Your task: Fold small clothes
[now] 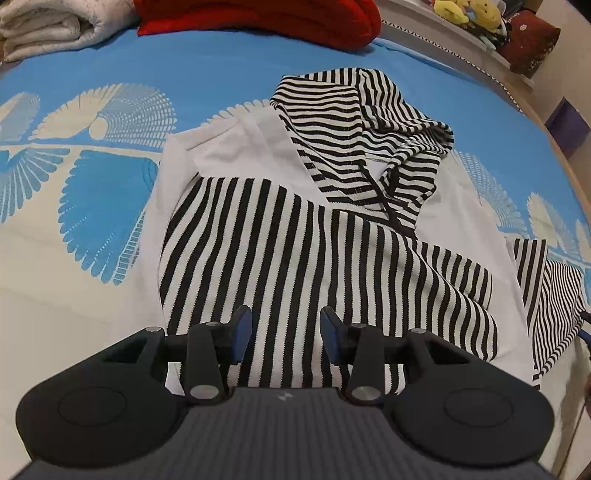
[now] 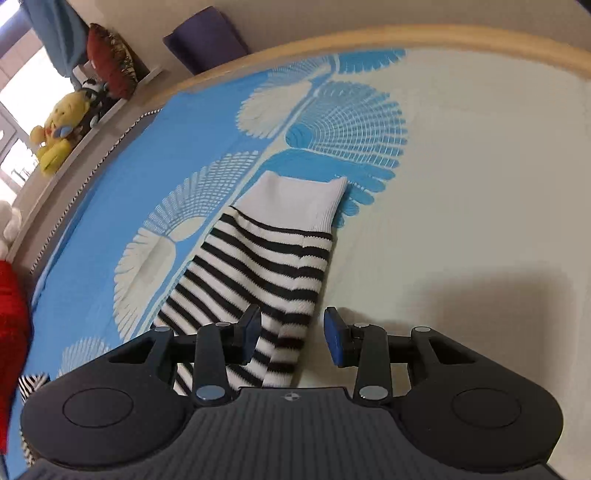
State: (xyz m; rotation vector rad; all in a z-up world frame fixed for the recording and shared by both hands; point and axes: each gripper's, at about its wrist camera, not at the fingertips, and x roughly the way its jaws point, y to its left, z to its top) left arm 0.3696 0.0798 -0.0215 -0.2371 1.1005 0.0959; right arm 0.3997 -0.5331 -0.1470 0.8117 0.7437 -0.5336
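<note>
A small black-and-white striped hooded top (image 1: 295,236) lies on the bed, hood (image 1: 354,122) at the far side, one striped sleeve folded across its white body. My left gripper (image 1: 286,332) is open and empty, just above the folded sleeve. In the right wrist view the other striped sleeve (image 2: 258,266) with its white cuff (image 2: 295,199) stretches out flat on the bed. My right gripper (image 2: 293,336) is open, with the sleeve's edge between its fingers, not clamped. That sleeve also shows in the left wrist view (image 1: 546,302) at the right.
The bed cover (image 1: 221,74) is blue and cream with fan patterns. A red cushion (image 1: 258,18) and a folded pale blanket (image 1: 48,26) lie at the far end. Stuffed toys (image 2: 59,133) sit on a ledge. The bed's wooden rim (image 2: 406,37) curves behind.
</note>
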